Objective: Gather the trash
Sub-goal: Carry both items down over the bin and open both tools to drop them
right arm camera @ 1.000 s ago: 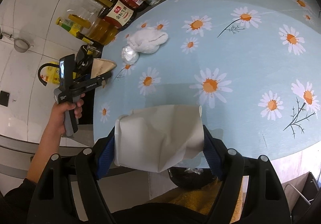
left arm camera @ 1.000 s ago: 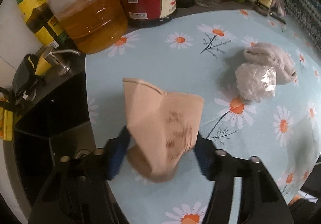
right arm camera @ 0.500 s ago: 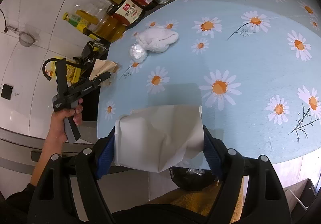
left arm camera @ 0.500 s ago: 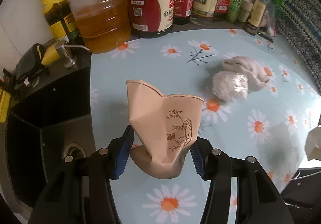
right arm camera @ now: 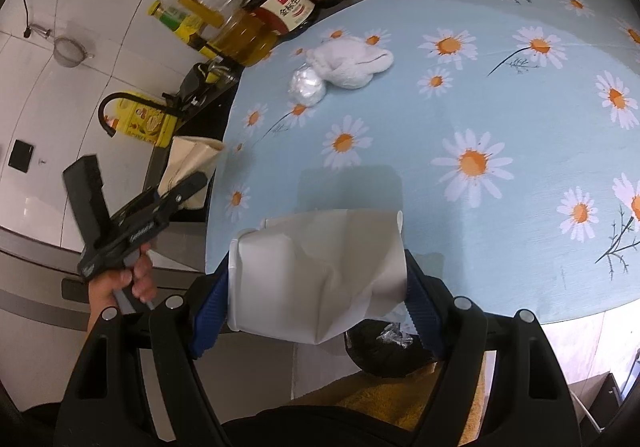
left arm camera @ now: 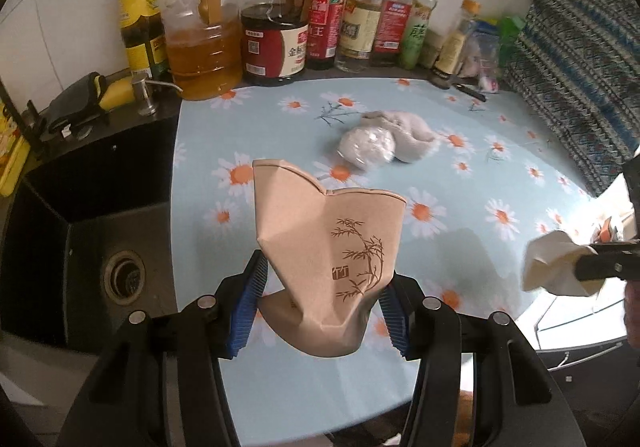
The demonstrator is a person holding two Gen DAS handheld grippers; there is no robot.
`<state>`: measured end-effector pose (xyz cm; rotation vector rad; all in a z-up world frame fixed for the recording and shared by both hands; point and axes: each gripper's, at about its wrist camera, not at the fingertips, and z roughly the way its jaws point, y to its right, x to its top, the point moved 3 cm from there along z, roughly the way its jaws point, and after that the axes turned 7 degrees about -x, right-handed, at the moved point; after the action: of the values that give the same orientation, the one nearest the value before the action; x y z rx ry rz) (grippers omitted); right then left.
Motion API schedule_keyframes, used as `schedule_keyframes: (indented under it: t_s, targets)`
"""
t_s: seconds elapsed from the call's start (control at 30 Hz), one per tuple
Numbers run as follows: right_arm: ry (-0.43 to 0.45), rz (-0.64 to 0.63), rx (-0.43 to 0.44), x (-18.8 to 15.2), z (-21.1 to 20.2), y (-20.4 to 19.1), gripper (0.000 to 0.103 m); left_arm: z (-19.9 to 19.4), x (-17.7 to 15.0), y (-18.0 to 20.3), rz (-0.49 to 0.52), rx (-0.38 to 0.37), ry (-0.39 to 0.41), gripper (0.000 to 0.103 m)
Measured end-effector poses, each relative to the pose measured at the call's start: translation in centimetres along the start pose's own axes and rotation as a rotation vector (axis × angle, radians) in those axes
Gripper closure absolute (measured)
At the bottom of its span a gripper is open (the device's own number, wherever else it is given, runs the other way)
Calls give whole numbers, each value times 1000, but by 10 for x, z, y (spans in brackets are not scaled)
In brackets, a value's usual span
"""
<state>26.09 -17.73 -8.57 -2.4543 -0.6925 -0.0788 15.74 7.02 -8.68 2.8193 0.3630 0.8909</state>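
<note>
Crushed tan paper cup [left arm camera: 328, 259] with bamboo print pinched between blue pads of left gripper [left arm camera: 320, 311], rim pointing away from fingers, held above table edge. Crushed white paper cup [right arm camera: 316, 279] clamped between pads of right gripper [right arm camera: 316, 303], mouth toward left finger. Ahead of both finger pairs, on daisy tablecloth [right arm camera: 500, 99]: wrapped white ball [left arm camera: 368, 147] touching crumpled white cloth [left arm camera: 404, 131]. Black bin [right arm camera: 384, 347] below right fingers. Sink [left arm camera: 80, 239] left of left fingers.

A home kitchen, probably: sink [left arm camera: 120, 279], oil and sauce bottles [left arm camera: 276, 43], daisy-print table [left arm camera: 460, 175].
</note>
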Motion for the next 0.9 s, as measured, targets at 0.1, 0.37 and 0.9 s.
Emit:
schedule_keyframes:
  t_s: [0.1, 0.37, 0.9]
  targets:
    - [-5, -20, -5, -5, 1, -6, 26, -14, -14, 6, -12, -10, 19, 51]
    - [-37, -38, -1, -24, 14, -18, 26, -24, -65, 21, -58, -59, -19, 51]
    - [-122, -58, -34, -85, 33, -39, 26, -35, -144, 46, -111, -137, -80, 51]
